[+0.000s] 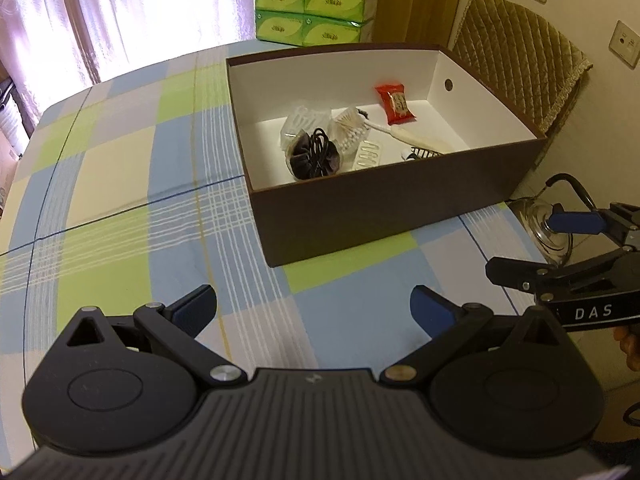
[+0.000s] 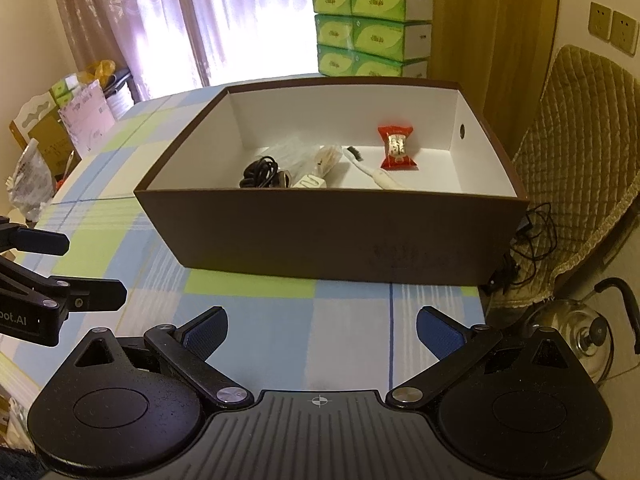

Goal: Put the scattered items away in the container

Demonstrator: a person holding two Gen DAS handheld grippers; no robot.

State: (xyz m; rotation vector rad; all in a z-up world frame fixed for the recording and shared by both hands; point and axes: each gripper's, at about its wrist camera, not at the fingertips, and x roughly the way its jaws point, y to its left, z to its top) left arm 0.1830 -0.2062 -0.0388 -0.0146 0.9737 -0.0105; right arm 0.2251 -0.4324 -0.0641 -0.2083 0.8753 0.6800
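A brown cardboard box [image 1: 380, 208] [image 2: 320, 232] with a white inside stands on the checked tablecloth. In it lie a red snack packet [image 1: 394, 103] [image 2: 397, 147], a white toothbrush [image 1: 404, 133] [image 2: 372, 170], a black coiled cable [image 1: 318, 148] [image 2: 260, 171], a bag of cotton swabs [image 1: 350, 130] and a clear blister pack [image 1: 367, 155]. My left gripper [image 1: 314, 310] is open over the cloth in front of the box, holding nothing. My right gripper [image 2: 322, 330] is open too, also short of the box. Each gripper shows at the edge of the other's view.
Green tissue boxes [image 1: 316, 0] [image 2: 372, 28] are stacked behind the box. A quilted chair back [image 1: 520, 68] [image 2: 580, 168] stands to the right, with a glass kettle [image 1: 554, 228] [image 2: 580, 340] below it and a black cord [image 2: 536, 236] nearby. Bags and cartons [image 2: 60, 128] sit off the table's left.
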